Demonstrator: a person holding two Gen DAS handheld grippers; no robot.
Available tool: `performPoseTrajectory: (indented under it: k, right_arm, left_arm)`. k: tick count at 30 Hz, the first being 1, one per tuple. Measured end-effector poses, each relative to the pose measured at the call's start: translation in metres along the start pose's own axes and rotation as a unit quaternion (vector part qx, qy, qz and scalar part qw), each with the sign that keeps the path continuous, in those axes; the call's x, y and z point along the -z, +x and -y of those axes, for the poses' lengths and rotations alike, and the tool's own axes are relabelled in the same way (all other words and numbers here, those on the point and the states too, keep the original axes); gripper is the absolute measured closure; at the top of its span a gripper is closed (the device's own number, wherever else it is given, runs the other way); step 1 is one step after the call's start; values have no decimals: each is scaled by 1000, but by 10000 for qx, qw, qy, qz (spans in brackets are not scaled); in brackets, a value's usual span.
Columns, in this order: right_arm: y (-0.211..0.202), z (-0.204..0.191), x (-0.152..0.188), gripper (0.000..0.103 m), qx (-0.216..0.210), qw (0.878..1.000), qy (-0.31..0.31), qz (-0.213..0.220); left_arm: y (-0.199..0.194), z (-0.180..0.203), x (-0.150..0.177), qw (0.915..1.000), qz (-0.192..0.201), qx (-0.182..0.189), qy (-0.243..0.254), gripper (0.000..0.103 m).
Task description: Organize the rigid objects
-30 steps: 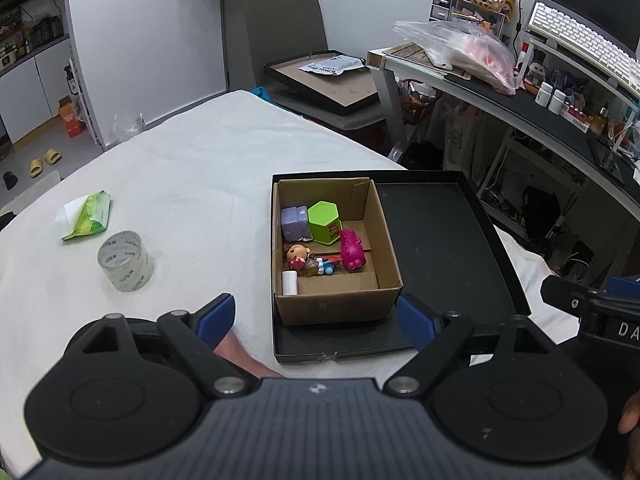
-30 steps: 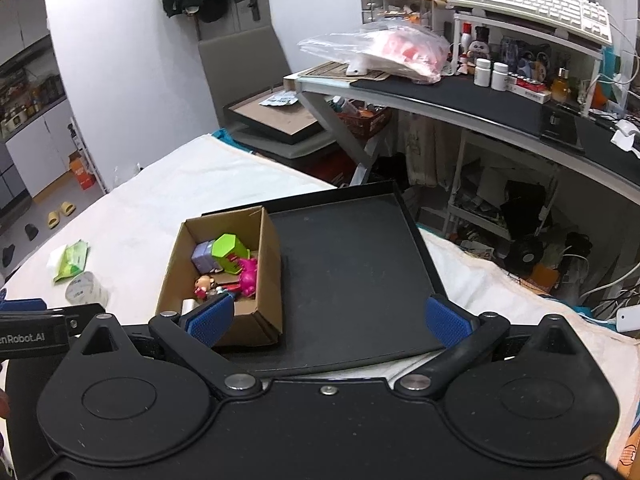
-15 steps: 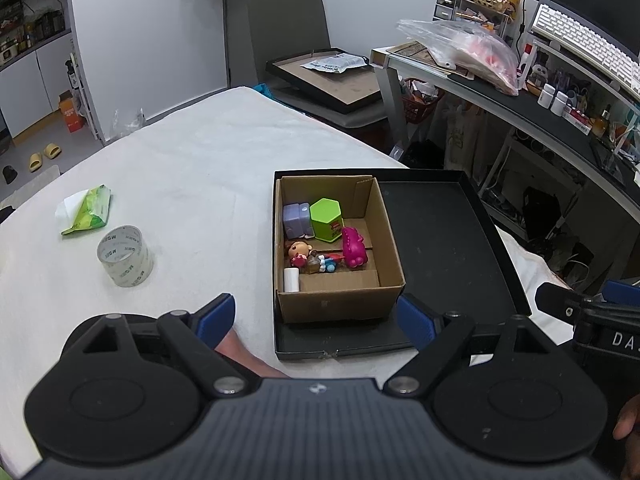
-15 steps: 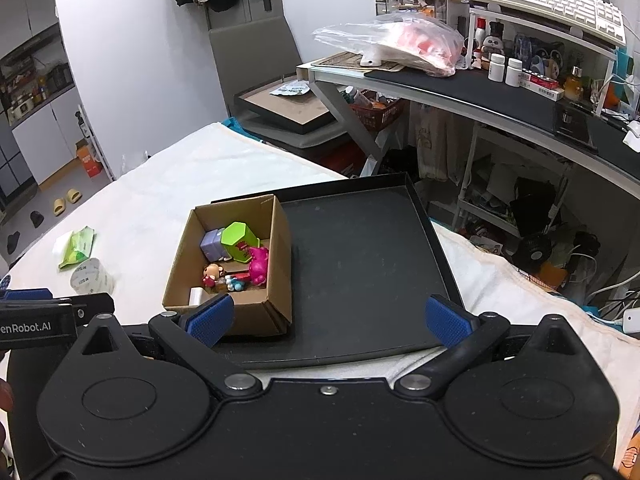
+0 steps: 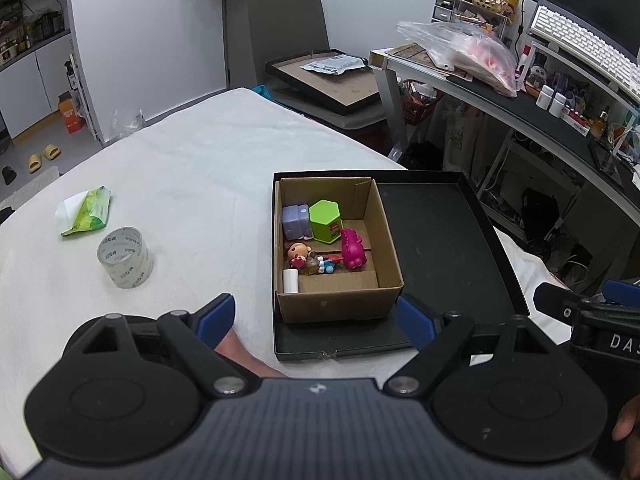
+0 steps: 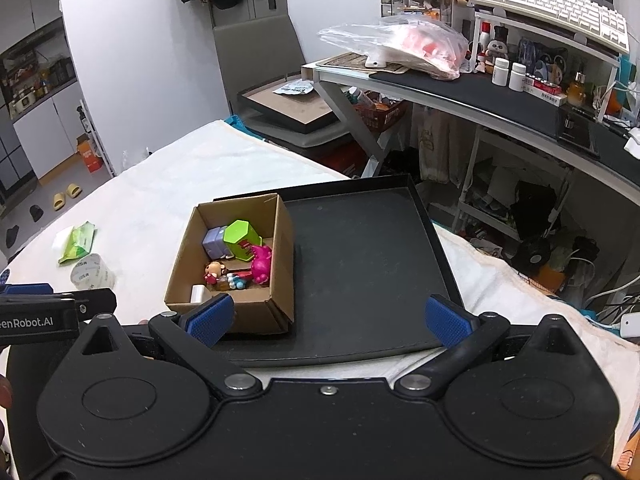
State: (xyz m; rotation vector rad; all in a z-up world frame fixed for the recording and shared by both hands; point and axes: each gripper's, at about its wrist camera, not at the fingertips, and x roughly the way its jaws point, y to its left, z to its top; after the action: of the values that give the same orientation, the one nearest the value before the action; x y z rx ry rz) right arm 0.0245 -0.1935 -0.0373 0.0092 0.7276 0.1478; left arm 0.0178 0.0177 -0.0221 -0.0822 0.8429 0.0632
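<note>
Left wrist: tape roll [image 5: 125,257] beside tissue pack [image 5: 87,211].

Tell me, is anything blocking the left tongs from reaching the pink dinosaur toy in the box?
Only the cardboard box's near wall stands between the open left tongs and the pink dinosaur toy; from above, nothing covers it.

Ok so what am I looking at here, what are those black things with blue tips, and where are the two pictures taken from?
They are two handheld grippers, one in each of a person's hands, each with a camera looking along its blue-tipped fingers. One picture comes from the left gripper, the other from the right gripper. Both are open and hold nothing. On the white-covered table sits a black tray with a cardboard box at its left side, holding small toys such as a green hexagonal block and a pink dinosaur. A tape roll and a green packet lie apart on the cloth.
</note>
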Motion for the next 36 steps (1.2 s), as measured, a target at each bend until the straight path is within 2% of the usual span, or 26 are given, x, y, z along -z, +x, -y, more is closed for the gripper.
performPoseTrajectory:
  k: [36]
  right_arm:
    - [-7,-2,0,0,74,9999,-48,51]
  left_arm:
    - [-6,8,2,9999,89,86,77,16]
